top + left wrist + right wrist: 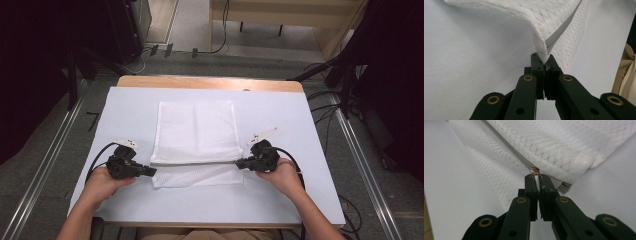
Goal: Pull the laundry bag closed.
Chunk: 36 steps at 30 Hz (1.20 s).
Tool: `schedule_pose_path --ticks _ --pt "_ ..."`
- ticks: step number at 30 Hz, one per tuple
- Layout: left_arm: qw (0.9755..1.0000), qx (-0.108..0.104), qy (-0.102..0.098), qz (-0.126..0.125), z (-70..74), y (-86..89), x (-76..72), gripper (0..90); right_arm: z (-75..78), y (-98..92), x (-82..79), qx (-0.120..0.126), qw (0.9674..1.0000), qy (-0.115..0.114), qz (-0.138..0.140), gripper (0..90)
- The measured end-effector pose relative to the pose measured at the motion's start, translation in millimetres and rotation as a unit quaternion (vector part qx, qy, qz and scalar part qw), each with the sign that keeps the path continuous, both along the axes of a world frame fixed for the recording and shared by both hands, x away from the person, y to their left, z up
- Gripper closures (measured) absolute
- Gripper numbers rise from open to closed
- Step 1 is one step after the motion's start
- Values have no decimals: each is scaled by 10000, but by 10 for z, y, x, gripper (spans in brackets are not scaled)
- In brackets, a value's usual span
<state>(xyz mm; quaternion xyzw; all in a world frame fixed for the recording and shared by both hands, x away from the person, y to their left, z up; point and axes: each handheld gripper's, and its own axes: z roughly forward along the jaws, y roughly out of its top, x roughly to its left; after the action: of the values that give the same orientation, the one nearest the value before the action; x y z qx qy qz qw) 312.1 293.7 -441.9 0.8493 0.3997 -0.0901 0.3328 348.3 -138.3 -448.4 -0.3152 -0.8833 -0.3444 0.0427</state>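
From above, your mesh bag lies mid-worktop, its zipper running crosswise between your left tongs and right tongs.

In the left gripper view, your left tongs are clamped on the bag's corner, zipper leading away.

In the right gripper view, your right tongs pinch the white zipper pull; the likely opening travel is along that line, toward your left hand.

Left gripper and right gripper facing inward, jaws clamped, forearms converging from below.
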Motion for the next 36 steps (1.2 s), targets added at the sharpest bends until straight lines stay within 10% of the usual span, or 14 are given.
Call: schedule_pose_path --ticks 2,14,26,36 --pt "9997 243 45 11 -47 0 15 838 0 6 -7 113 9999 -92 12 856" --pt "9981 -26 -483 389 32 27 -3 499 61 56 2 615 9950 -752 -246 447" --pt "9884 50 -786 1298 46 262 47 372 2 -33 97 641 9884 -1094 -837 308" --pt "9780 0 -956 1856 70 440 65 362 -56 -286 243 609 9862 -854 -1279 260"
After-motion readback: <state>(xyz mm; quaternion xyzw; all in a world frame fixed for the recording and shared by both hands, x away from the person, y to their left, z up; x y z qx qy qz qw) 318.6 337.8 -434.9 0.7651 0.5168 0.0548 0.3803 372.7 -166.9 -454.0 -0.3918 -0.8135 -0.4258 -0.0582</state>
